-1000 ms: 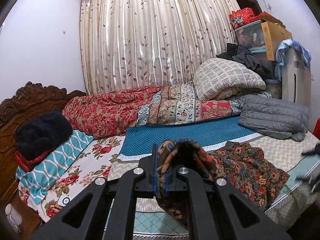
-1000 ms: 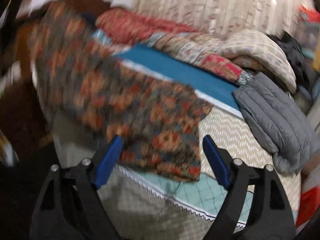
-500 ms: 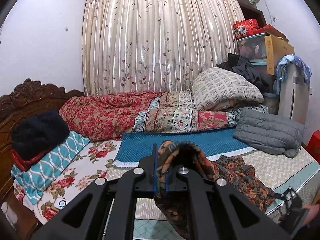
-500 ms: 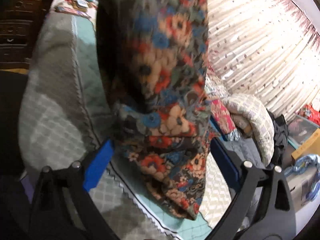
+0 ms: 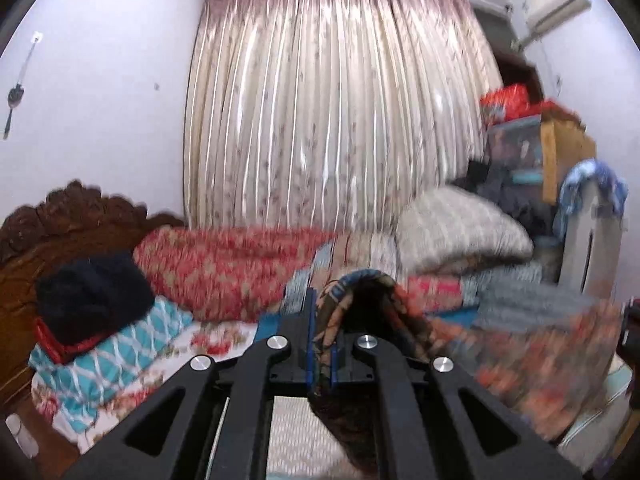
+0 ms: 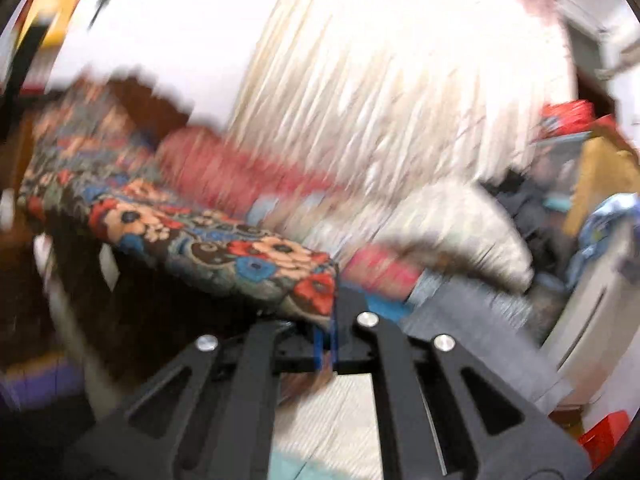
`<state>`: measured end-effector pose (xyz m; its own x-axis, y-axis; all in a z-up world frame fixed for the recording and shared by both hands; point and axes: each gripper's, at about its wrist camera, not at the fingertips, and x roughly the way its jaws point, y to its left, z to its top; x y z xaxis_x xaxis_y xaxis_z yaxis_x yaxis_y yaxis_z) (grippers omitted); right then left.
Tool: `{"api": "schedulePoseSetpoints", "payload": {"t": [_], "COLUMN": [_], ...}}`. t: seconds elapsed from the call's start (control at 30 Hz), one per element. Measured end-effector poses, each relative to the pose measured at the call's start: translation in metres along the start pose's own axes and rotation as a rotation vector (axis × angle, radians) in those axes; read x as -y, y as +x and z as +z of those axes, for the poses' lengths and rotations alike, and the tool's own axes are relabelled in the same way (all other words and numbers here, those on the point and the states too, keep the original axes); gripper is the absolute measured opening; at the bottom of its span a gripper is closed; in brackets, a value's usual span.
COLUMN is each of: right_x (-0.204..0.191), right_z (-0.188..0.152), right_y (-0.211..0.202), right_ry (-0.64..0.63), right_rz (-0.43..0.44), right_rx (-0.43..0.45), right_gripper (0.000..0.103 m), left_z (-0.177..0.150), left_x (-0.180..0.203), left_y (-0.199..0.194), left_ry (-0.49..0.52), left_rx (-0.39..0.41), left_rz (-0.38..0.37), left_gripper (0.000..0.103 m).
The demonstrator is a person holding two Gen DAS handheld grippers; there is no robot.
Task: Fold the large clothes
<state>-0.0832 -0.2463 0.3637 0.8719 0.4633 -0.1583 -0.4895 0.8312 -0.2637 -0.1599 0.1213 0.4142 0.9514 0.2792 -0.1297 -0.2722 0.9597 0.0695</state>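
Observation:
A dark floral garment (image 5: 520, 364) with orange, red and blue flowers is lifted above the bed. My left gripper (image 5: 322, 344) is shut on one end of it, and the cloth bunches over the jaws and stretches off to the right. In the right wrist view my right gripper (image 6: 326, 336) is shut on the other end of the garment (image 6: 208, 248), which stretches away to the left. Both views are blurred by motion.
The bed (image 5: 304, 432) lies below with a red floral quilt (image 5: 224, 268), a checked pillow (image 5: 460, 228) and a grey padded jacket (image 6: 472, 320) along its far side. A curtain (image 5: 336, 112) hangs behind. Boxes and clothes (image 5: 548, 148) are stacked at the right.
My right gripper was open beside the hanging garment and has shut on its end. Both grippers have risen, and the garment is now stretched between them off the bed.

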Motion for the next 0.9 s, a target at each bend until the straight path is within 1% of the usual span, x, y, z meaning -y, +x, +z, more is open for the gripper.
{"api": "schedulePoseSetpoints", "payload": {"t": [0.1,0.13,0.23,0.33,0.37,0.47,0.5,0.57,0.63,0.67,0.73,0.77,0.8,0.83,0.9], "right_x": [0.028,0.033,0.046,0.052,0.052,0.057,0.061,0.063,0.070,0.074,0.084,0.093,0.094,0.103,0.115], "right_z": [0.072,0.091,0.145,0.176,0.185,0.203,0.205,0.202,0.193,0.185,0.171,0.161,0.152,0.140,0.116], "right_y": [-0.031,-0.040,-0.070,-0.095,-0.106,-0.120,-0.118,-0.114,-0.100,-0.087,-0.062,-0.040,-0.027,-0.001,0.041], "right_ry": [0.045,0.051,0.052,0.040,0.029,0.009,0.006,-0.001,-0.007,0.000,0.016,0.028,0.030,0.035,0.054], "right_rz": [-0.056,-0.069,-0.103,-0.109,-0.115,-0.109,-0.106,-0.108,-0.113,-0.117,-0.119,-0.125,-0.132,-0.146,-0.157], "right_rx": [0.141,0.176,0.268,0.300,0.309,0.312,0.303,0.269,0.230,0.192,0.139,0.093,0.065,0.016,-0.068], "right_gripper": [0.002,0.002,0.002,0.002,0.002,0.002,0.002,0.002,0.002,0.002,0.002,0.002,0.002,0.002,0.002], "left_z": [0.045,0.063,0.101,0.139,0.147,0.167,0.170,0.174,0.172,0.169,0.160,0.152,0.144,0.137,0.117], "left_x": [0.004,0.007,0.014,0.016,0.017,0.020,0.022,0.027,0.031,0.036,0.045,0.051,0.059,0.064,0.080], "left_y": [-0.027,-0.040,-0.070,-0.100,-0.107,-0.119,-0.119,-0.111,-0.095,-0.080,-0.046,-0.022,0.004,0.026,0.087], "left_ry": [0.022,0.034,0.060,0.076,0.079,0.089,0.089,0.094,0.097,0.102,0.108,0.115,0.124,0.129,0.134], "left_rx": [0.114,0.160,0.262,0.357,0.375,0.406,0.405,0.379,0.341,0.313,0.245,0.195,0.144,0.101,-0.025], "left_rz": [-0.002,0.003,0.026,0.052,0.052,0.062,0.064,0.056,0.041,0.034,0.019,0.010,0.003,-0.003,-0.020], "left_gripper": [0.007,0.007,0.007,0.007,0.007,0.007,0.007,0.007,0.007,0.007,0.007,0.007,0.007,0.007,0.007]}}
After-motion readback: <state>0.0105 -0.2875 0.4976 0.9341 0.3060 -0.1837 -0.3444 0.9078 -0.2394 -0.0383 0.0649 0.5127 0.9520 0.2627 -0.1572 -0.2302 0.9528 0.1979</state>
